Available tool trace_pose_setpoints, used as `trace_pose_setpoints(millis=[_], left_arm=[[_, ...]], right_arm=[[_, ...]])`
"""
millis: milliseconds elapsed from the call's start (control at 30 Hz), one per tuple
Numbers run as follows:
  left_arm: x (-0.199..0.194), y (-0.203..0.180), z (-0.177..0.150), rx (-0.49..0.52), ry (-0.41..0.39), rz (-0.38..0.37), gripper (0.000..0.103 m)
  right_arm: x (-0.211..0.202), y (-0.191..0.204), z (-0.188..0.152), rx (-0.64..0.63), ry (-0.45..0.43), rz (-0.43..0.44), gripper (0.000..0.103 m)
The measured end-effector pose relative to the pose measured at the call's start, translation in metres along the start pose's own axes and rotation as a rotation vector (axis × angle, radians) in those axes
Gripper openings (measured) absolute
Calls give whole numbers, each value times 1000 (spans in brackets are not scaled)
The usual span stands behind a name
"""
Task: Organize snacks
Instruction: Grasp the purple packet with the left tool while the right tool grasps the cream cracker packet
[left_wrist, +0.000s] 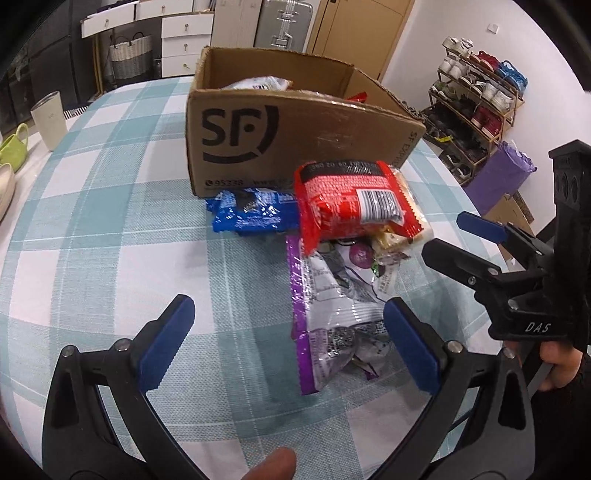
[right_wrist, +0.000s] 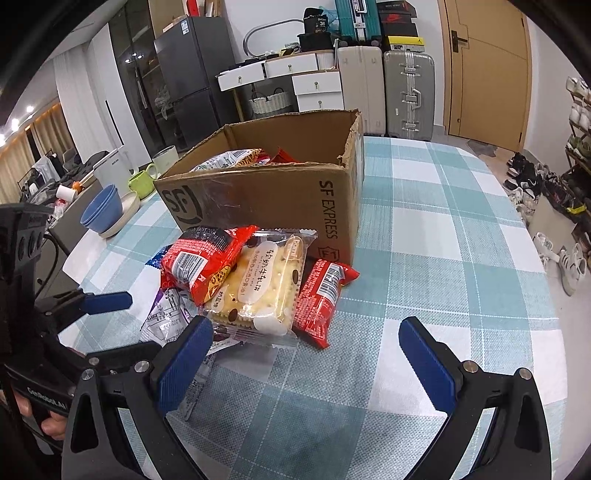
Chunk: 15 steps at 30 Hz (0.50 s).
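An open SF cardboard box (left_wrist: 295, 136) (right_wrist: 266, 195) stands on the checked table with some snack packs inside. In front of it lies a pile: a red pack (left_wrist: 347, 199) (right_wrist: 201, 260), a blue pack (left_wrist: 251, 216), a purple-and-clear pack (left_wrist: 332, 310) (right_wrist: 166, 317), a cream biscuit pack (right_wrist: 262, 291) and a smaller red pack (right_wrist: 321, 299). My left gripper (left_wrist: 288, 343) is open and empty, low over the table beside the purple pack. My right gripper (right_wrist: 306, 354) is open and empty, just short of the biscuit pack; it also shows in the left wrist view (left_wrist: 461, 240).
A white cup (left_wrist: 48, 122), green mug (right_wrist: 142, 182), blue bowls (right_wrist: 103, 210) and a plate sit at the table's left side. A shoe rack (left_wrist: 476, 99) and a purple bag (left_wrist: 495, 177) stand off the right edge. Suitcases and drawers stand behind.
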<state>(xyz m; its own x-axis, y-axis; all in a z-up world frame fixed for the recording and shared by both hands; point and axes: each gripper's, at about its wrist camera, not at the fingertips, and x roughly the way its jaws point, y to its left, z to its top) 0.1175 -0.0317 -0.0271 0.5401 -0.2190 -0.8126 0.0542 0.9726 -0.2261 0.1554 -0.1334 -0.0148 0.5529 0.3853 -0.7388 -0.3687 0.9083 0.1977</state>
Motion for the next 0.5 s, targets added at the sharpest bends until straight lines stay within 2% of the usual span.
trace_pose_setpoints(millis=[300, 500], left_arm=[[19, 0, -2, -30, 63, -55, 101], [25, 3, -1, -39, 89, -137, 86]], right_arm=[[12, 6, 6, -6, 19, 15, 102], [27, 14, 12, -27, 44, 18, 102]])
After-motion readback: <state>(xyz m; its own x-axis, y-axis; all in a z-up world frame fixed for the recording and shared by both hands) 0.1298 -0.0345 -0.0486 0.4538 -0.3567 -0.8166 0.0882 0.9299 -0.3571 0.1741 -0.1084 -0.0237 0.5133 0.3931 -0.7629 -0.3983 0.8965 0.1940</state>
